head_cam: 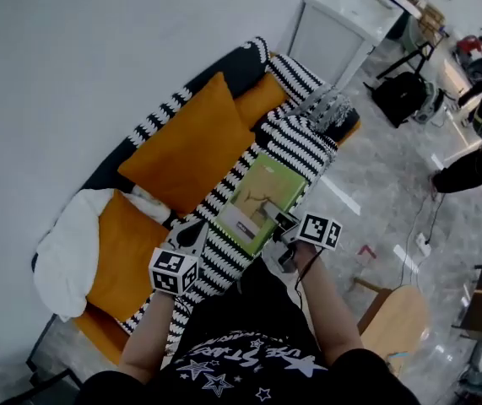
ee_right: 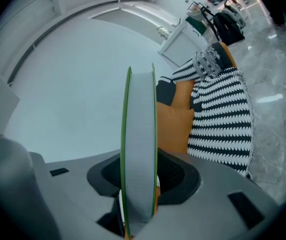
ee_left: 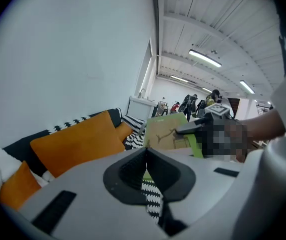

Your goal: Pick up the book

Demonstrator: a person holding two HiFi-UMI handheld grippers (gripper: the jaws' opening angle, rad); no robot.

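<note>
A green book point(head_cam: 262, 194) hangs lifted above the sofa, its cover facing up in the head view. My right gripper point(head_cam: 279, 223) is shut on its near right edge. In the right gripper view the book point(ee_right: 140, 134) stands edge-on between the pads, grey page block with green covers. The left gripper view shows the book point(ee_left: 169, 132) ahead with the right gripper point(ee_left: 199, 126) clamped on it. My left gripper point(head_cam: 192, 236) hovers just left of the book's near corner, apart from it. Its jaws point(ee_left: 145, 156) meet with nothing held.
Below lies a sofa under a black-and-white striped throw point(head_cam: 300, 146), with orange cushions point(head_cam: 192, 146) and a white blanket point(head_cam: 67, 247) at its left end. A white cabinet point(head_cam: 333, 32) stands beyond. A wooden stool point(head_cam: 397, 315) and bags point(head_cam: 405, 95) sit on the tiled floor.
</note>
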